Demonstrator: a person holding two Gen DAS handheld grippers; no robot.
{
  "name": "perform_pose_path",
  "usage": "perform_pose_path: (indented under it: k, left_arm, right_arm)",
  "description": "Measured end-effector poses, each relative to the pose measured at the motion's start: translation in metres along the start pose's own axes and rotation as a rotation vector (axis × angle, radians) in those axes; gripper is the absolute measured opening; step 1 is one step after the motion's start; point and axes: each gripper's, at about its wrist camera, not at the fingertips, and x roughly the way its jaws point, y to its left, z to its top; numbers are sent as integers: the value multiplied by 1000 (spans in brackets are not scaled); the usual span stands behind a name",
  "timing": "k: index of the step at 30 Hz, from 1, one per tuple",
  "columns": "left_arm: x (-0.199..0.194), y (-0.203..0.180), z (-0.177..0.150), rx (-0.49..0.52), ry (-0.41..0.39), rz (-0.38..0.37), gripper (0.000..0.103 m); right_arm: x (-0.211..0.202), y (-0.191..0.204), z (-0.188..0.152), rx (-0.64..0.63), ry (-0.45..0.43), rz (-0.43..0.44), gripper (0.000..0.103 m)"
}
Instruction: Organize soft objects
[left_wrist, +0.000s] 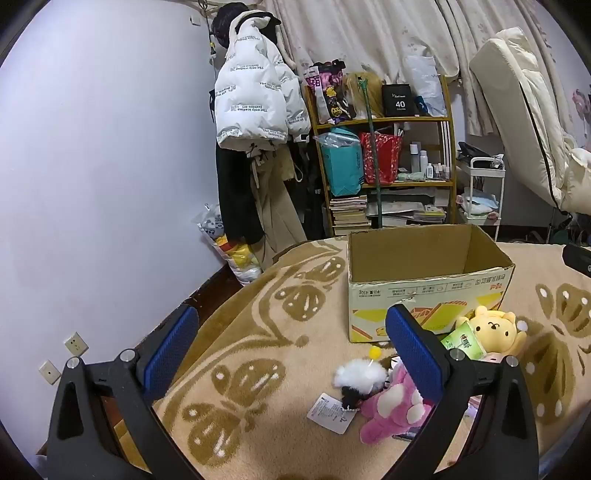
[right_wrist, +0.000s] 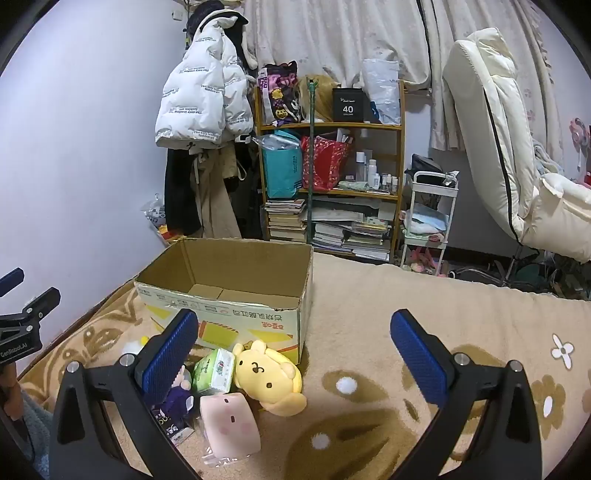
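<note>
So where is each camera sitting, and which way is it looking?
Left wrist view: sits on the left tool, looking forward and a bit down over the patterned blanket at the cardboard box; its own open blue fingers frame the picture.
Right wrist view: sits on the right tool, looking the same way, further right; its open fingers show, and the left tool peeks in at the left edge.
Both share the box, the yellow plush, the green tissue pack and the shelf.

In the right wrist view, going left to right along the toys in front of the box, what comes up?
Purple doll → green tissue pack → yellow plush. The pink plush lies nearer, overlapping the order.
</note>
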Motion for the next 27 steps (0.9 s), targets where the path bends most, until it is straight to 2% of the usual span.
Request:
perform_pose_path:
  k: [10, 27]
  left_arm:
    - [-1, 10, 4, 10, -4, -11, 100]
    - [-3, 0, -2, 31, -12, 9, 100]
  right_arm:
    - [0, 2, -1, -4, -1, -4, 103]
    - [2, 1, -1, -5, 3, -2, 103]
